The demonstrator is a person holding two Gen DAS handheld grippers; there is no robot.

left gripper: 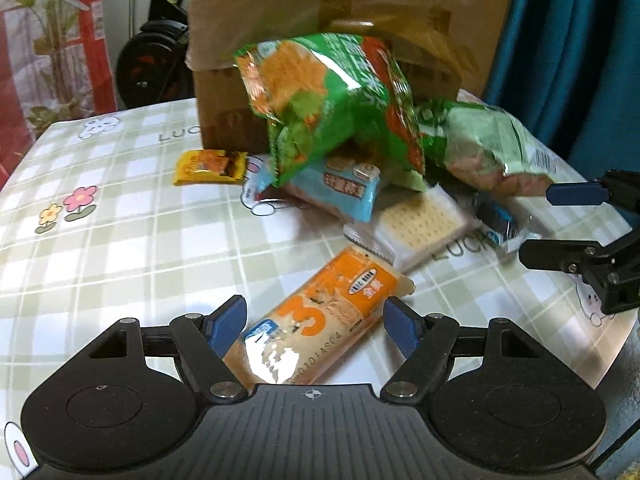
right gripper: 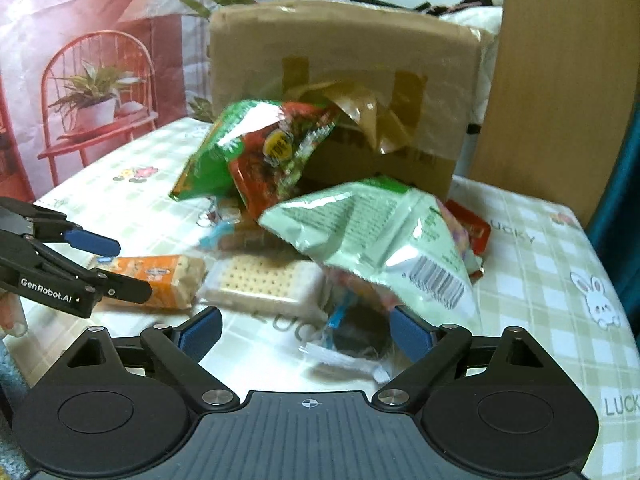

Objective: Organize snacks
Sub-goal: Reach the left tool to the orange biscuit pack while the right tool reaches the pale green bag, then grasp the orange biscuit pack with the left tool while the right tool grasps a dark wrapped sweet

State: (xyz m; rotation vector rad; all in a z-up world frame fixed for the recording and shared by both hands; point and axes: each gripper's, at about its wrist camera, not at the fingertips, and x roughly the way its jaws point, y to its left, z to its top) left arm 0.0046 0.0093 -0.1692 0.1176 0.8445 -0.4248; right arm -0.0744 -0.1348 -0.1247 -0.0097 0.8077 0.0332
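Note:
An orange cracker packet (left gripper: pixel 332 316) lies on the checked tablecloth (left gripper: pixel 100 260) between the blue pads of my left gripper (left gripper: pixel 314 326). The pads stand open on either side and do not press it. From the right wrist view, the left gripper (right gripper: pixel 120 266) straddles the same orange packet (right gripper: pixel 160 280). My right gripper (right gripper: pixel 308 334) is open over a dark cookie in clear wrap (right gripper: pixel 356 340), which lies between its fingers. It enters the left wrist view as the right gripper (left gripper: pixel 560 226) by that cookie (left gripper: pixel 496 220).
A cardboard box (right gripper: pixel 340 80) lies on its side with snacks spilling out: a green chip bag (left gripper: pixel 328 104), a pale green bag (right gripper: pixel 380 240), a blue packet (left gripper: pixel 340 188), a cream sandwich-cracker pack (right gripper: pixel 264 280), a red packet (right gripper: pixel 472 228) and a yellow packet (left gripper: pixel 208 166).

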